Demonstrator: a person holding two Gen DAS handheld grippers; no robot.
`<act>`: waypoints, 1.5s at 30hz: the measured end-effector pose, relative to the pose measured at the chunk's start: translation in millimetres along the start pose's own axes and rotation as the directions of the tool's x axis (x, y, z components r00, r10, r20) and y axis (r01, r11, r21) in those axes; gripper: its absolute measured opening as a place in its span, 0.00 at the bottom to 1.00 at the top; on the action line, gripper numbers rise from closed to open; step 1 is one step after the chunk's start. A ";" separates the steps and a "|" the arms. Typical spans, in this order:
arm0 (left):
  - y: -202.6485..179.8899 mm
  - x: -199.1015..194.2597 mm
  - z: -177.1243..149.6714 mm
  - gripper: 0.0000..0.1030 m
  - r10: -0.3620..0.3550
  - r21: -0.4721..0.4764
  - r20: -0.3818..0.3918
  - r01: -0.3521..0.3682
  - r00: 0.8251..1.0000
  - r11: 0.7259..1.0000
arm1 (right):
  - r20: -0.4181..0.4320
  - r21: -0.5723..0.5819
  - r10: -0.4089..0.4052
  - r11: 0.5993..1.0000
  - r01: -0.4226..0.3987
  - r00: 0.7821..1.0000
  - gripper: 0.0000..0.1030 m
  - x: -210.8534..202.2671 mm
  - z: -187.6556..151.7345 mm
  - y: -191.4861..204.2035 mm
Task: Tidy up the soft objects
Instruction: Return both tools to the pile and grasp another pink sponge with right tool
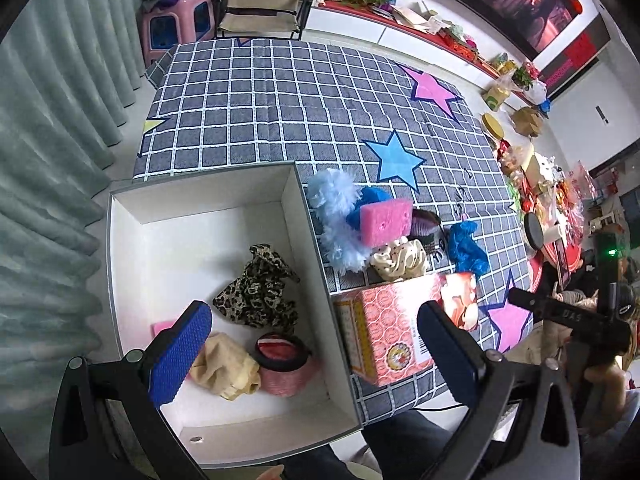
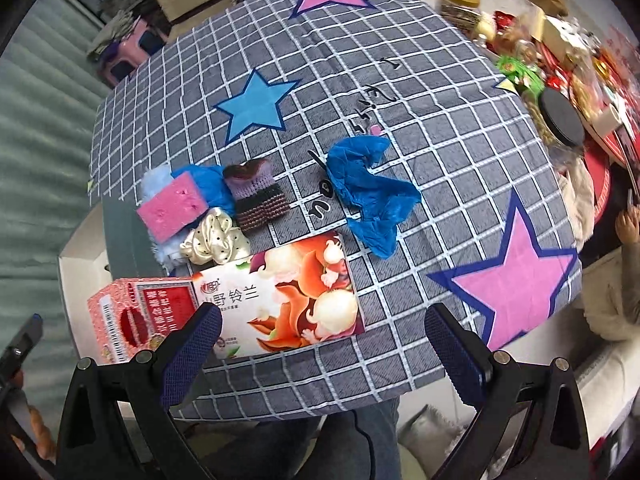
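Observation:
A white open box [image 1: 132,248] stands at the table's near left. Inside lie a leopard-print scrunchie [image 1: 260,292], a cream cloth [image 1: 224,368], a pink knitted piece [image 1: 284,372] and a pink sponge corner [image 1: 162,327]. Beside the box lie a light blue fluffy piece [image 1: 336,220], a pink sponge [image 1: 386,222] [image 2: 174,206], a cream dotted scrunchie [image 1: 400,260] [image 2: 216,242], a striped knitted piece [image 2: 256,196] and a crumpled blue cloth [image 1: 466,246] [image 2: 368,192]. My left gripper [image 1: 316,356] is open and empty above the box's right wall. My right gripper [image 2: 324,352] is open and empty over the near table edge.
A pink printed carton [image 1: 392,328] [image 2: 240,308] lies next to the box, close under both grippers. The table has a grey checked cloth with stars [image 2: 400,80]. Jars and packets [image 2: 560,80] crowd the right side. A folding chair [image 1: 264,0] stands beyond the far edge.

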State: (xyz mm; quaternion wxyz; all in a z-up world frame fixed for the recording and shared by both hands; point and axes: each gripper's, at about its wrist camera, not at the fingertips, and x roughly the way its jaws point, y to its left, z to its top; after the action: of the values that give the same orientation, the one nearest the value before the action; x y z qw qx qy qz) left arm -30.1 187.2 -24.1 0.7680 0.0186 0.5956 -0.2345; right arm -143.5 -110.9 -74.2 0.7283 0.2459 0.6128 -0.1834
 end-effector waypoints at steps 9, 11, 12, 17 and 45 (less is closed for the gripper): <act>-4.9 -0.6 2.6 1.00 0.051 -0.031 -0.001 -0.051 0.999 0.998 | -0.025 -0.267 0.058 0.962 -0.063 0.998 0.99 24.5 47.1 66.5; -5.2 -2.2 2.4 1.00 0.061 -0.044 0.001 -0.061 0.998 0.997 | -0.040 -0.325 0.084 0.941 -0.093 0.996 0.99 35.1 60.2 90.1; -5.6 -3.4 2.0 1.00 0.066 -0.053 0.000 -0.066 0.998 0.996 | -0.048 -0.349 0.091 0.932 -0.102 0.995 0.99 41.0 65.2 100.6; -6.9 -6.5 1.2 1.00 0.093 -0.087 -0.004 -0.093 0.996 0.992 | -0.130 -0.486 0.089 0.862 -0.142 0.988 0.99 87.5 79.3 153.8; -203.3 164.2 96.5 1.00 0.105 0.188 -0.239 -0.060 0.965 0.980 | -0.131 0.184 0.101 0.980 -0.076 0.986 0.71 74.2 94.4 -144.1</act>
State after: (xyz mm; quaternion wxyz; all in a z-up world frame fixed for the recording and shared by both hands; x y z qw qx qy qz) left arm 9.2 -78.8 -96.8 0.6919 0.1415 0.6621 -0.2508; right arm -136.2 -280.4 -154.3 0.6660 0.3496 0.6317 -0.1874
